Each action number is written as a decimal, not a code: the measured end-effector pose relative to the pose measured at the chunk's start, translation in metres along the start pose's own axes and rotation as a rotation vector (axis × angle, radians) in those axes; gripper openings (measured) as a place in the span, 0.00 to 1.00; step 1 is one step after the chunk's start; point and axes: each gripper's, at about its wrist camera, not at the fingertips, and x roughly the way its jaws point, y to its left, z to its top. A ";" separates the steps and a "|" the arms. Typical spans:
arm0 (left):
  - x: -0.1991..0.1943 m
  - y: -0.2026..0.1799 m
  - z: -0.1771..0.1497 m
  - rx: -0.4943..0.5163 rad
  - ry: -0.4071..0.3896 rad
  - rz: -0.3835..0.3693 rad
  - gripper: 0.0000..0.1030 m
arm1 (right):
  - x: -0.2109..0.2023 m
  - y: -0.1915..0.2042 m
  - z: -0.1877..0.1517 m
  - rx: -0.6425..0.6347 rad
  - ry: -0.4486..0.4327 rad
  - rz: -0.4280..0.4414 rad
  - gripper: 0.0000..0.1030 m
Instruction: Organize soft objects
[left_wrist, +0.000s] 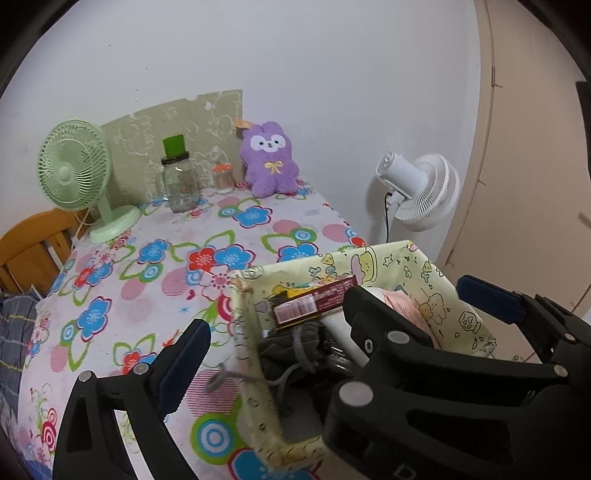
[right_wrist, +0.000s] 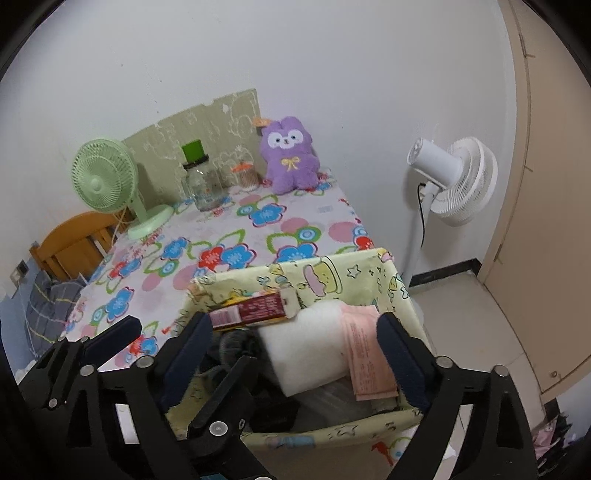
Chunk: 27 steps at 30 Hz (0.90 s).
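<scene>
Over fabric bin (right_wrist: 354, 273), both tools (right_wrist: 295, 347) (left_wrist: 343, 325) wide open, empty, purple plush (right_wrist: 290, 155) beyond.

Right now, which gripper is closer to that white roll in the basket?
Right. The right gripper hangs open directly over the white roll; the left gripper, also open, straddles the basket's left wall, beside it.
</scene>
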 end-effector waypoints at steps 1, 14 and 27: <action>-0.003 0.002 0.000 -0.002 -0.006 0.002 0.96 | -0.004 0.002 0.000 0.000 -0.011 -0.001 0.95; -0.055 0.029 -0.008 -0.007 -0.112 0.056 1.00 | -0.047 0.047 -0.005 -0.066 -0.103 0.006 0.98; -0.105 0.067 -0.016 -0.042 -0.193 0.100 1.00 | -0.086 0.097 -0.010 -0.105 -0.177 0.019 1.00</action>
